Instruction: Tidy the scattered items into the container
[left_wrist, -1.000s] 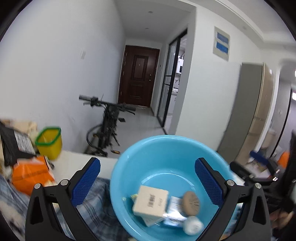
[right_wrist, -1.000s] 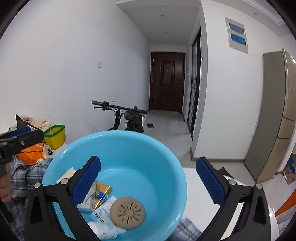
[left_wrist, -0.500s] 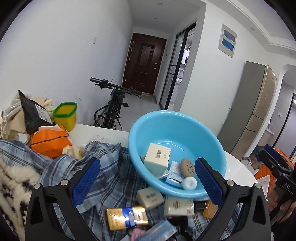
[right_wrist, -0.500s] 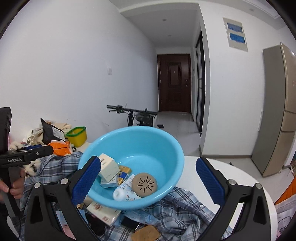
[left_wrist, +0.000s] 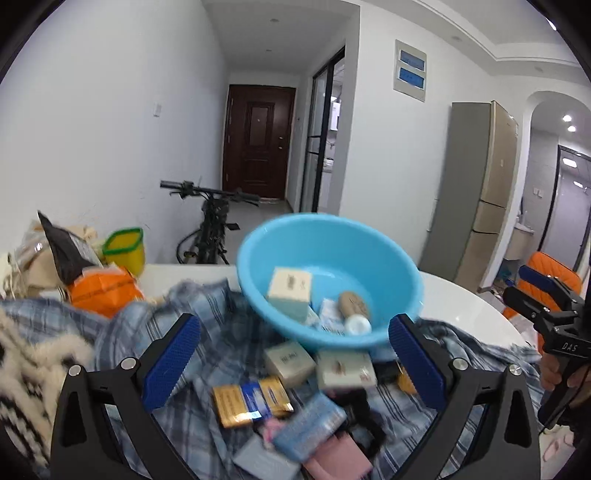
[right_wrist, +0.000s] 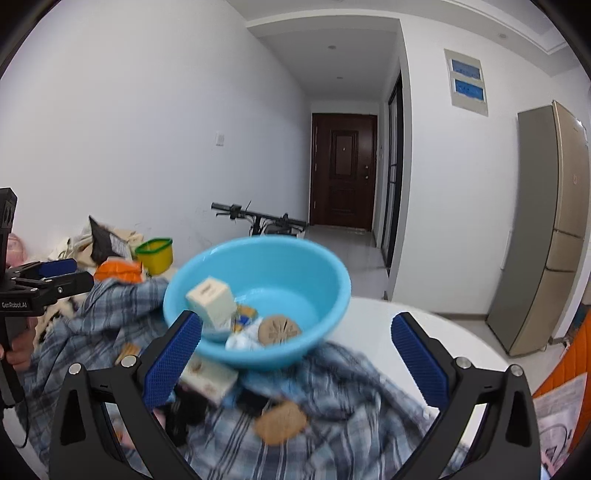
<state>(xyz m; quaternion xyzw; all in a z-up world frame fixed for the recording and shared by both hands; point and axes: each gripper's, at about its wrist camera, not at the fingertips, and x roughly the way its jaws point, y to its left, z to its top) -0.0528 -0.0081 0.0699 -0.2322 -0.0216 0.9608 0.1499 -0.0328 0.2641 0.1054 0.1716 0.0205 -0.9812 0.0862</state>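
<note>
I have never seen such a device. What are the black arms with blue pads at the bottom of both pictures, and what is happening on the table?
There is no robot. A person holds a hand tool with two fingers in each hand, and each tool carries a wide-angle camera, so each picture looks forward between its own fingers. The left gripper and the right gripper are both open and hold nothing. The right gripper's view also shows the other tool at its left edge. On a white table lies a blue plaid cloth. A light blue basin rests on it, already holding a cream box, a brown round disc and some small packets. A gold and blue packet, soap-like boxes and a cookie-like disc still lie outside it.
</note>
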